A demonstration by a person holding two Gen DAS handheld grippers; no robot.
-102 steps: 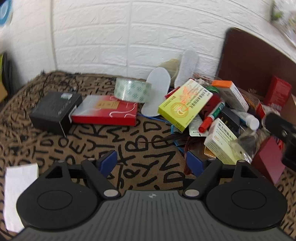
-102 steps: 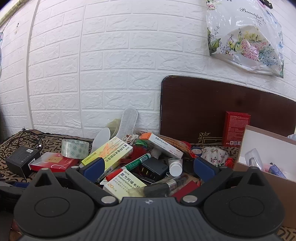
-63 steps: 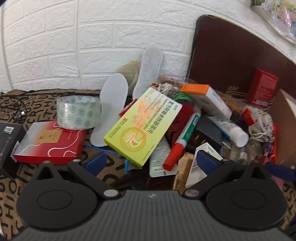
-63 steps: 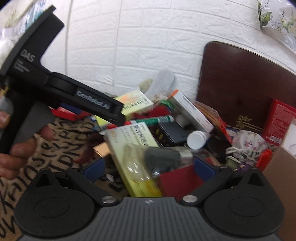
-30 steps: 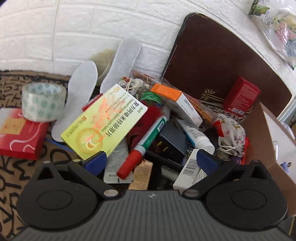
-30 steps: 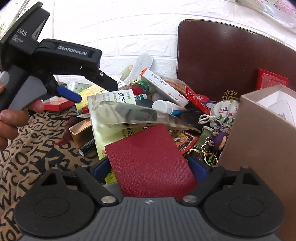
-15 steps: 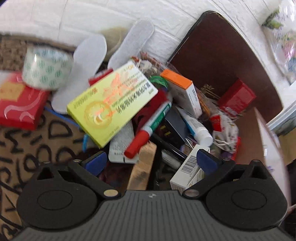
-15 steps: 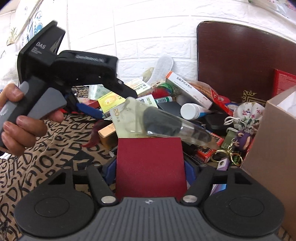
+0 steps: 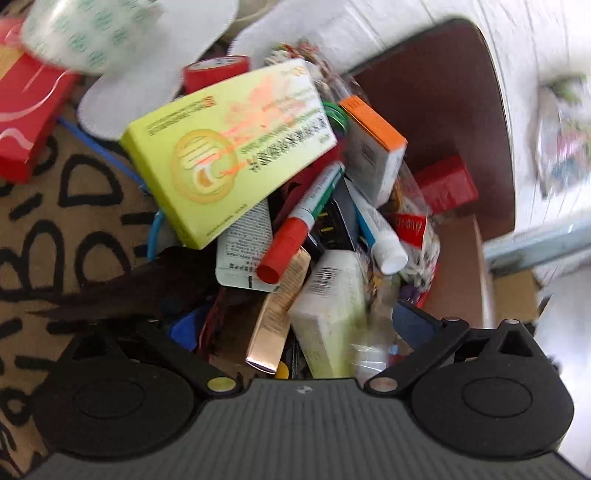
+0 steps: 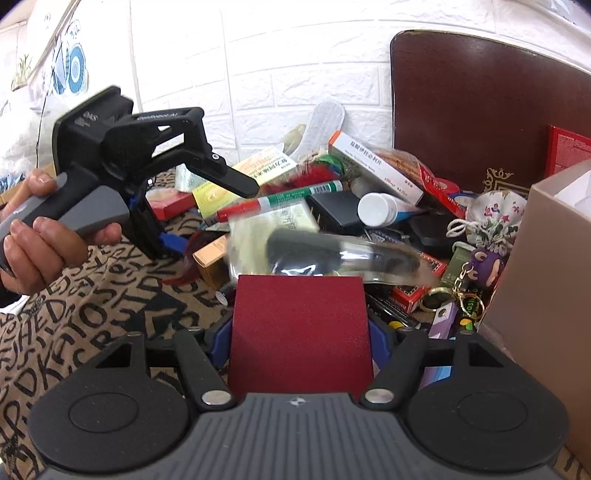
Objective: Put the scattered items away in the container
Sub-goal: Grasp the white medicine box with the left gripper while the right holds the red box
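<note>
Right hand-held gripper clamps one maroon box; left hand-held gripper spread wide over one marker.

My gripper holds a dark red box; beyond lie a yellow-green carton and tan, black-lettered cloth.

Tape roll blurred, cropped.

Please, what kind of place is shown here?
Probably a room in a home: a white brick-pattern wall, a letter-print cloth heaped with household clutter, and a brown cardboard box beside it.
</note>
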